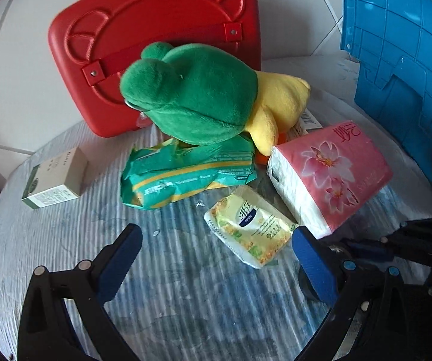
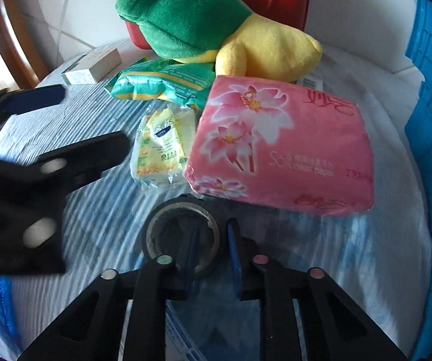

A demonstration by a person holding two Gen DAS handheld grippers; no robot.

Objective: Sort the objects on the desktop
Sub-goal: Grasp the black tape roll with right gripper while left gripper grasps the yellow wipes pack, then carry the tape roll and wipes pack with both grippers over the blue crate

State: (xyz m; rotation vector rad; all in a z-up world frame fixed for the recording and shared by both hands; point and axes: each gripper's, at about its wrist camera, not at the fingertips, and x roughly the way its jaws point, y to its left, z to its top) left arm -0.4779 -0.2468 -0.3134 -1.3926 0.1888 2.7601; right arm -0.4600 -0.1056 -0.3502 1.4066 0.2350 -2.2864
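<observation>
Table (image 2: 95, 210): R tongs (image 2: 211, 255) pinching tape roll (image 2: 183, 237).

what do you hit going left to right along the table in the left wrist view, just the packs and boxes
small green and white box -> green wet wipes pack -> small yellow tissue pack -> pink flowered tissue pack

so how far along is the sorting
Barely started. Nothing looks sorted: the plush frog, green pack, pink tissue pack, wipes and small box lie jumbled on the table. The right gripper is closing on the tape roll; the left gripper is open.
</observation>
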